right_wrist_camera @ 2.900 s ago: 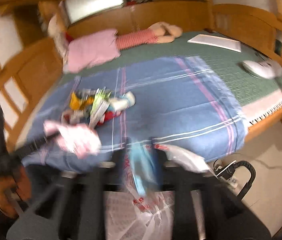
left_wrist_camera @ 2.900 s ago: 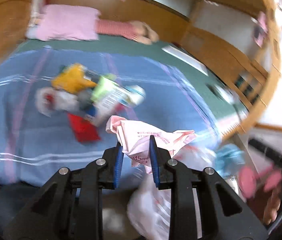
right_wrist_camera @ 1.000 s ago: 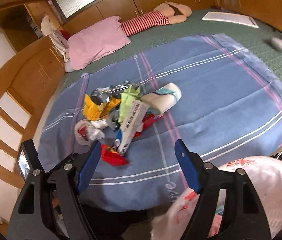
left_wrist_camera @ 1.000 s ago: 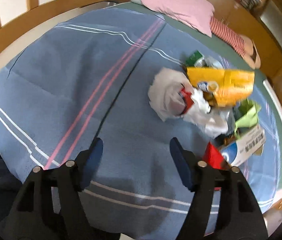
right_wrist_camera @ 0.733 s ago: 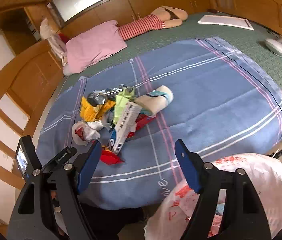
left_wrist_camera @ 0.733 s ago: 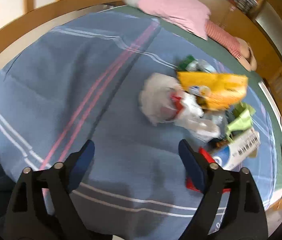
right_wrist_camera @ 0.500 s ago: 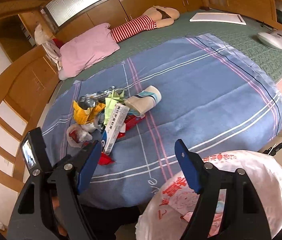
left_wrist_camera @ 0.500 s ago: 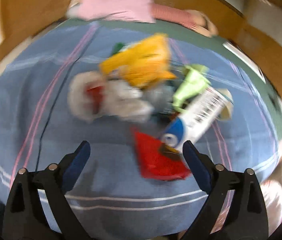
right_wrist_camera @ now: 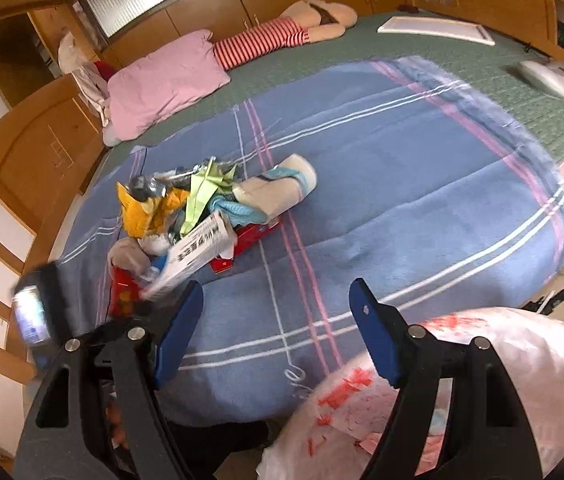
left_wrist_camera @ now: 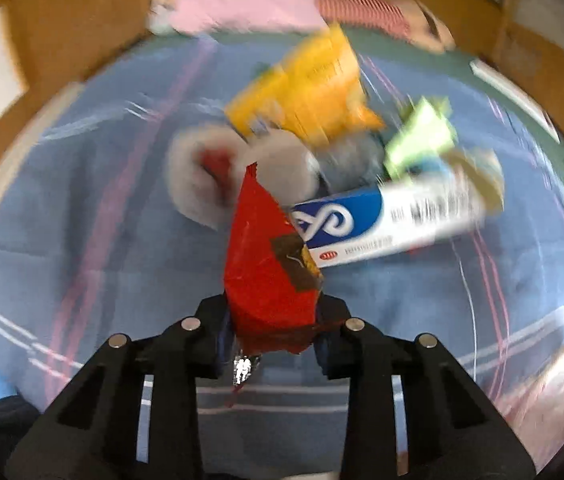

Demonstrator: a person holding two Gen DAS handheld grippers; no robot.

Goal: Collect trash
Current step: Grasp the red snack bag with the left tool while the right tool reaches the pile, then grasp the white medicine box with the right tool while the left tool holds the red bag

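Left gripper (left_wrist_camera: 271, 334): fingers have just been closing and now pinch the lower end of a crumpled red foil snack wrapper (left_wrist_camera: 267, 268), which stands up over the near edge of the trash pile (right_wrist_camera: 201, 208). Right gripper (right_wrist_camera: 275, 330): blue-padded fingers (right_wrist_camera: 374, 332) spread wide, nothing between them, above a blue plaid blanket (right_wrist_camera: 402, 184). White plastic bag with red print (right_wrist_camera: 442, 392): just below the right gripper. Pile contents: blue-and-white carton (left_wrist_camera: 386, 220), yellow bag (left_wrist_camera: 310, 92), green paper (left_wrist_camera: 422, 136).

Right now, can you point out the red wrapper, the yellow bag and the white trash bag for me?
red wrapper (left_wrist_camera: 265, 264): left wrist view, middle of its red face.
yellow bag (left_wrist_camera: 306, 96): left wrist view, middle of its blurred front.
white trash bag (right_wrist_camera: 530, 376): right wrist view, its bulging top.
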